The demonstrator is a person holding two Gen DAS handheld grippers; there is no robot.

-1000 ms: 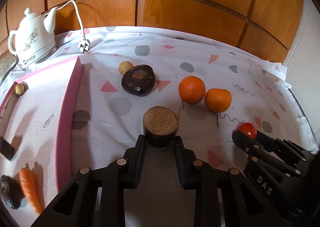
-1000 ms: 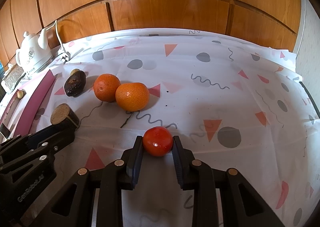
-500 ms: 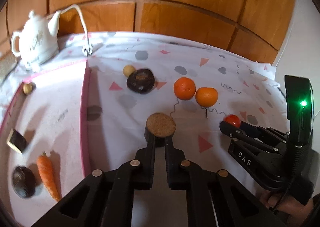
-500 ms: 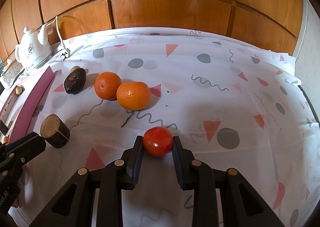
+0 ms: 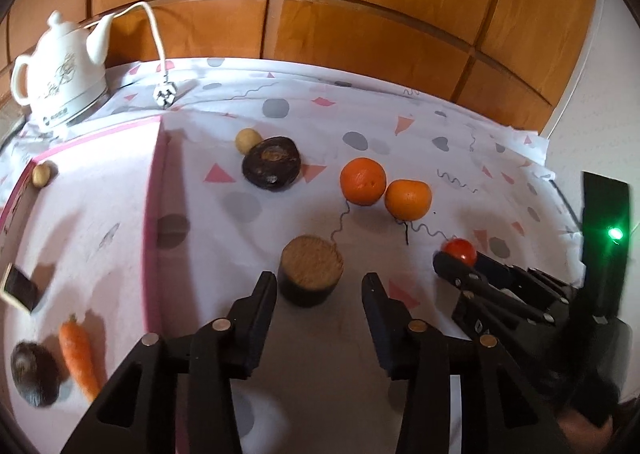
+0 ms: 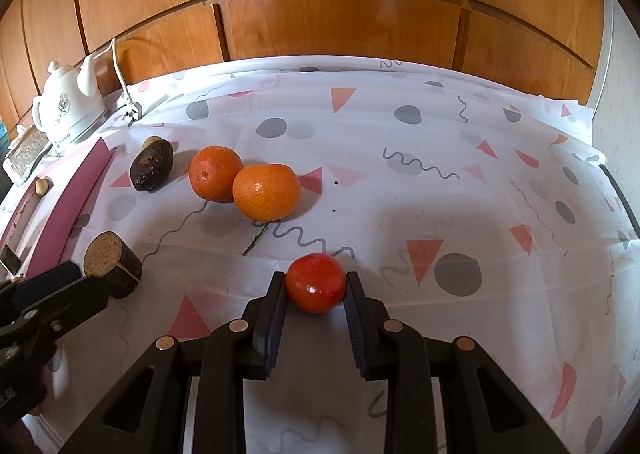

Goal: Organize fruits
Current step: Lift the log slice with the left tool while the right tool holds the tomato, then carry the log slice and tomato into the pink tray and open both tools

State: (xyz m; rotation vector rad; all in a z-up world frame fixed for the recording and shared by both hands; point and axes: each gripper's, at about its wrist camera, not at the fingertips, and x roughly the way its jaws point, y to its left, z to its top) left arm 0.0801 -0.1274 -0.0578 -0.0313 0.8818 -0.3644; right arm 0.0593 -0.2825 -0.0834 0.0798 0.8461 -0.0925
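The right claw (image 6: 316, 288) pinches the tomato (image 6: 316, 282) on the counter (image 6: 440, 194). The left claw (image 5: 318, 286), just opening, stands spread with the log (image 5: 311, 270) loose at its tips. Lift the tomato straight, gently, towards the oranges (image 6: 245, 184).

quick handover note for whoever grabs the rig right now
Left gripper: jaws just opened, wood stump stands free between them on the cloth.
Right gripper: shut on the red tomato, low over the cloth.
Two oranges touch mid-table; dark fruit beside them.
Pink tray holds a carrot.
Left: place tomato, then oranges.
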